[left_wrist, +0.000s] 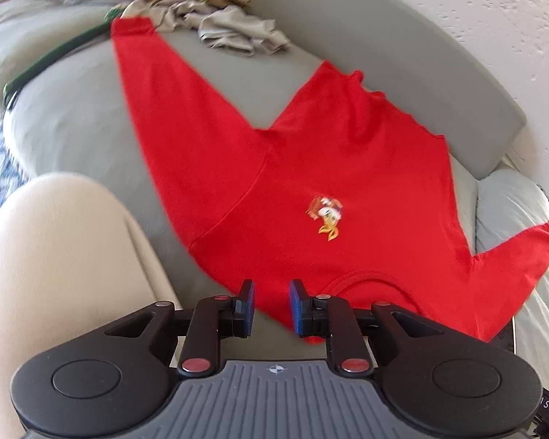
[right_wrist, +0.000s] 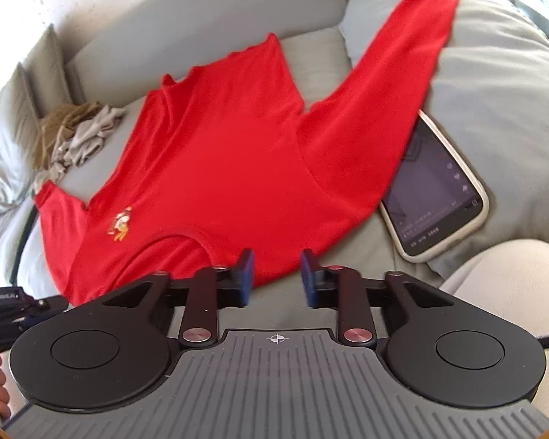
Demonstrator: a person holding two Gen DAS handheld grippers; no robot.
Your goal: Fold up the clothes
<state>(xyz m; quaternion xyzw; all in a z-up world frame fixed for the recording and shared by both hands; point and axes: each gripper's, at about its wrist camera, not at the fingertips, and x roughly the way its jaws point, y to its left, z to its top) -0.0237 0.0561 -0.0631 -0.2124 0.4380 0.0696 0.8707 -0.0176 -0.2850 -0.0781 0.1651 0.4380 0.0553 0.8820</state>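
A red long-sleeved shirt (left_wrist: 322, 183) with a small chest emblem (left_wrist: 325, 216) lies spread flat on a grey sofa seat, collar toward me, sleeves spread out to both sides. It also shows in the right wrist view (right_wrist: 219, 161). My left gripper (left_wrist: 272, 305) is open and empty, hovering at the shirt's near shoulder edge by the collar. My right gripper (right_wrist: 277, 278) is open and empty, just before the shirt's other shoulder edge. One sleeve (right_wrist: 402, 55) runs up over a cushion.
A pile of crumpled grey and tan clothes (left_wrist: 234, 25) lies at the sofa's far end, also in the right wrist view (right_wrist: 77, 131). A phone (right_wrist: 439, 194) lies beside the sleeve. A knee in beige trousers (left_wrist: 55, 256) is at left. The other gripper (right_wrist: 11, 303) shows at left.
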